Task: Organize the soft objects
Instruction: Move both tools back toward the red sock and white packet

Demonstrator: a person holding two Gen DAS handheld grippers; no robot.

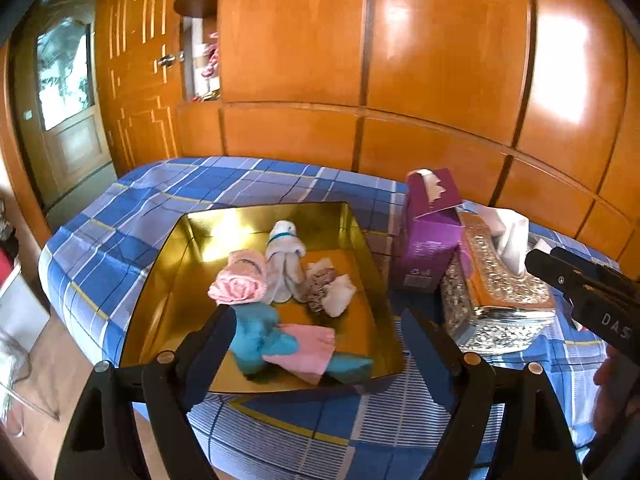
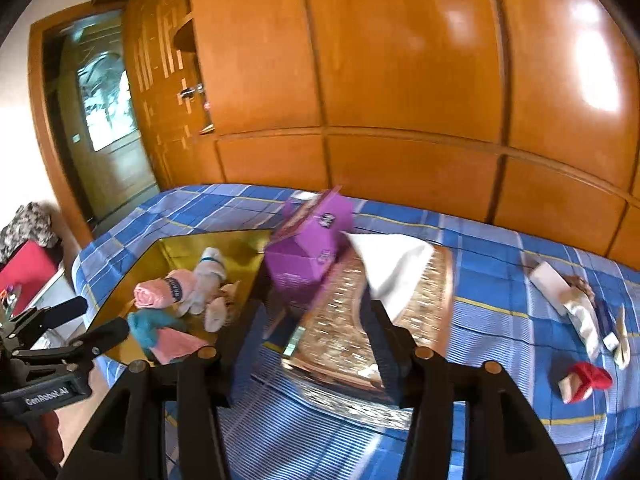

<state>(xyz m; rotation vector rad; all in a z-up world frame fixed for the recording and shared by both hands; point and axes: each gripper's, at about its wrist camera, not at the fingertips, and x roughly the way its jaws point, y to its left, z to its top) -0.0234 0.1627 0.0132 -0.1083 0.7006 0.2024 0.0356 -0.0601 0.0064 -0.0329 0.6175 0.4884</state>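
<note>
Both tongs [image 1: 316, 332] [image 2: 310, 336] gape empty above the bed [image 1: 280, 176]; a pink rolled towel [image 1: 240, 284] lies lengthwise, pointing toward the gold tray's [image 1: 168, 264] near corner.

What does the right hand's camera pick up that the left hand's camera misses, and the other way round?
Only the right wrist view shows the red-and-white item and pale cloth pieces lying loose on the blue checked bedspread. Only the left wrist view shows the open shelf niche in the wardrobe. Both show the gold tray holding the pink roll, white plush toy and teal cloth, plus the purple box and ornate tissue box.
</note>
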